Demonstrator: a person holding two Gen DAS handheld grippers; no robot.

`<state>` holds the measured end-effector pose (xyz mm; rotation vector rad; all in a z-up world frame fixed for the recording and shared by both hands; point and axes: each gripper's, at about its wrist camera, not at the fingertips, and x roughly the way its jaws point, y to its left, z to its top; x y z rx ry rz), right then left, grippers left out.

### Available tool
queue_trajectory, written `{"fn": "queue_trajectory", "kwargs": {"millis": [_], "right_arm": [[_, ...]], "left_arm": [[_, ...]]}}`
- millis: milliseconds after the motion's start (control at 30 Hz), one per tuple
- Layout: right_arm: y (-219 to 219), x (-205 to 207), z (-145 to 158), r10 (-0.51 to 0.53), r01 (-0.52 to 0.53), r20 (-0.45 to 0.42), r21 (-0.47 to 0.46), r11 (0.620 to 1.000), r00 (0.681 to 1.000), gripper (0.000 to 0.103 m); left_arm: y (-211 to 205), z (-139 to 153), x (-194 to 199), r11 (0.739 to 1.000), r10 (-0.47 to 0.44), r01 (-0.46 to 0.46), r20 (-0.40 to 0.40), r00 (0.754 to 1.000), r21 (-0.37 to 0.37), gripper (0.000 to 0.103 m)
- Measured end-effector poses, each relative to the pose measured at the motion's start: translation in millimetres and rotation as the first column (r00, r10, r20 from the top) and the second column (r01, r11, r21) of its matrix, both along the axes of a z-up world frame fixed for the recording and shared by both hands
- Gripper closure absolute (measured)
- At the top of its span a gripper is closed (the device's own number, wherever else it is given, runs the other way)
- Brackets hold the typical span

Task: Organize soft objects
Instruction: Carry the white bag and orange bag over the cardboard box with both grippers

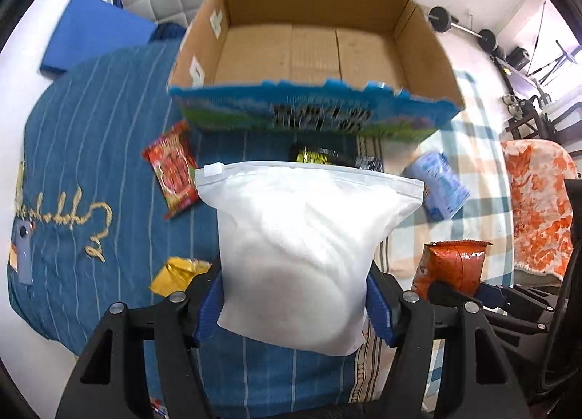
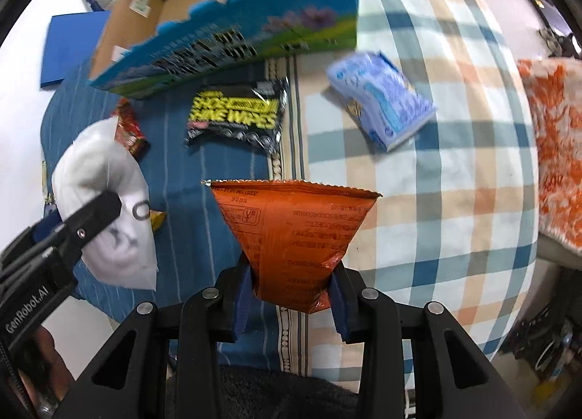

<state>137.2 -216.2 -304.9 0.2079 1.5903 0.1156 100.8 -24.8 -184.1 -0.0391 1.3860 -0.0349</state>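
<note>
My left gripper (image 1: 294,304) is shut on a white zip pouch (image 1: 302,248) stuffed with soft white filling, lifted above the bed. The same white pouch (image 2: 109,200) hangs at the left of the right wrist view, with the left gripper's black finger across it. My right gripper (image 2: 291,295) is shut on an orange snack packet (image 2: 294,233), also raised; the orange packet (image 1: 451,266) shows low right in the left wrist view. An open cardboard box (image 1: 313,51) with a blue-green printed front stands beyond, nothing inside it.
On the blue striped cover (image 1: 91,149) and checked sheet (image 2: 436,200) lie a red packet (image 1: 174,171), a yellow packet (image 1: 174,275), a black wipes pack (image 2: 236,117) and a light blue pack (image 2: 382,102). An orange-white blanket (image 2: 556,149) lies right. A blue pad (image 1: 94,33) rests behind.
</note>
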Motion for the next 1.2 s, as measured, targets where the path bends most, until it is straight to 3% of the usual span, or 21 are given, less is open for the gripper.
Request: {"fn": "queue_trajectory", "kwargs": {"millis": [67,167,300,567,800,1033,1200], "right_arm": [[-15,7,13,0.002,-0.002,0.01,0.003,1.0,1.0,0.064],[-22,13,26,-0.003,0.003,0.027,0.022,1.0,1.0,0.064],[-17,25,39,0.0,-0.002,0.054,0.04,0.999,0.999,0.064],[-7,50,86,0.026,-0.039,0.136,0.094,0.995,0.99,0.065],[-7,96,122,0.016,-0.039,0.22,0.1,0.994,0.975,0.065],[-11,174,119,-0.005,-0.007,0.252,0.046,0.999,0.968,0.065],[-6,235,90,0.015,-0.012,0.235,-0.015,1.0,0.972,0.065]], "left_arm": [[0,6,5,1.0,-0.004,0.004,0.024,1.0,0.001,0.038],[-1,-19,33,1.0,-0.001,0.001,0.035,0.999,-0.004,0.039],[-2,-20,43,1.0,0.007,-0.006,0.045,0.999,-0.024,0.039],[-4,20,61,0.997,-0.008,0.016,0.114,0.993,-0.069,0.039],[-2,53,108,0.992,-0.019,0.039,0.168,0.986,-0.117,0.039],[0,52,183,0.989,-0.034,0.056,0.154,0.987,-0.14,0.039],[2,19,243,0.98,-0.018,0.03,0.067,0.998,-0.197,0.039]]}}
